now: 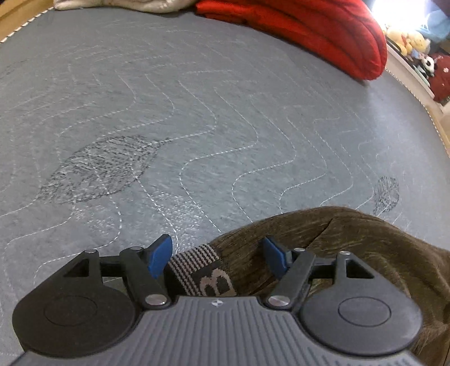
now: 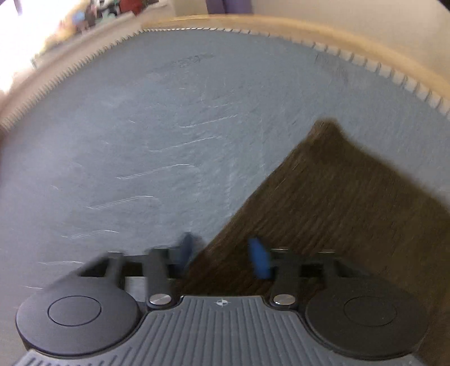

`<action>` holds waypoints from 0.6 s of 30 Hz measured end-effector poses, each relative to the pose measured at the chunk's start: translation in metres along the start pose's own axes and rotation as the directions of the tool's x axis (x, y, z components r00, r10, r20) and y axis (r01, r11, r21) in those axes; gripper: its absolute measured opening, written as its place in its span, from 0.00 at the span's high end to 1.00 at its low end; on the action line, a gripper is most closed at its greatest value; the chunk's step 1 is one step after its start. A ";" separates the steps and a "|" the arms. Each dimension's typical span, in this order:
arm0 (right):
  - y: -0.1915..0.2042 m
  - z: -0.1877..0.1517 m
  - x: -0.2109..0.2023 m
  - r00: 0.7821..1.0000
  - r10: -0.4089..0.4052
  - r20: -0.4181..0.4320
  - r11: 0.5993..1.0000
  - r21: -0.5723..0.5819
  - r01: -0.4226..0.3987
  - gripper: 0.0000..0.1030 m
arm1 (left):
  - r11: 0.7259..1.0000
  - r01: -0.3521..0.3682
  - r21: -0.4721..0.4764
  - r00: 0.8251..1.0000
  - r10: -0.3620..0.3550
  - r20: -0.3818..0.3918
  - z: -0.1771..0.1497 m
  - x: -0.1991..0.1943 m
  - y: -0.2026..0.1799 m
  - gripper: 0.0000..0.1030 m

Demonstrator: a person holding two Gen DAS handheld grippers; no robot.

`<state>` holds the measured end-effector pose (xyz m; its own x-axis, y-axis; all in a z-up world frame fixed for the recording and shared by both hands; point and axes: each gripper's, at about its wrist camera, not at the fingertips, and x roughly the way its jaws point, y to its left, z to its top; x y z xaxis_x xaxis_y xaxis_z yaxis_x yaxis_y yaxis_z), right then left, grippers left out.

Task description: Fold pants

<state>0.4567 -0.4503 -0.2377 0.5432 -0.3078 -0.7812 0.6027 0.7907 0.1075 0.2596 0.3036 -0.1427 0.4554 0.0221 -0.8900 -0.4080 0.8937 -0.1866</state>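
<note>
**Brown pants under both grippers on the grey quilt**

In the left wrist view we see the left gripper (image 1: pixel 218 254) at the bottom centre of the frame, its blue-tipped jaws spread apart. Between them lies the striped waistband (image 1: pixel 197 260) of the brown pants (image 1: pixel 351 247), which fill the lower right corner. The grey quilted mattress (image 1: pixel 197 112) takes up most of the frame. A red blanket (image 1: pixel 309 31) sits along the top right, and a pale cloth (image 1: pixel 126 5) at the top left.

In the right wrist view, which is blurred, we see the right gripper (image 2: pixel 225 253) at the bottom centre with its jaws also spread. The pants (image 2: pixel 337 202) run from between its fingers up into the right of the frame, lying flat on the mattress (image 2: pixel 140 126). We cannot tell whether either finger touches the fabric.
</note>
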 end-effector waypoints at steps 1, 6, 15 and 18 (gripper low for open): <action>-0.001 0.002 0.003 1.000 -0.003 0.007 1.000 0.006 0.003 0.93 | 1.000 0.011 -0.013 1.000 -0.011 -0.004 0.000 0.004 0.000 0.31; -0.009 0.029 -0.012 0.973 0.094 0.209 0.993 0.055 -0.108 0.95 | 0.998 0.055 0.030 0.998 -0.056 0.038 0.002 -0.003 -0.003 0.84; -0.001 0.030 -0.027 0.968 0.173 0.181 0.981 -0.118 -0.153 0.69 | 0.987 -0.137 0.085 0.987 0.129 0.098 0.000 -0.013 -0.025 0.64; -0.016 0.011 -0.059 0.946 0.258 0.197 0.962 -0.143 -0.232 0.64 | 0.973 -0.161 0.167 0.970 0.125 0.207 -0.001 -0.040 -0.044 0.65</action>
<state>0.4220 -0.4505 -0.1867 0.7843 -0.1918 -0.5900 0.3703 0.9077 0.1972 0.2591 0.2633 -0.0995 0.5547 0.2257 -0.8008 -0.3381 0.9406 0.0309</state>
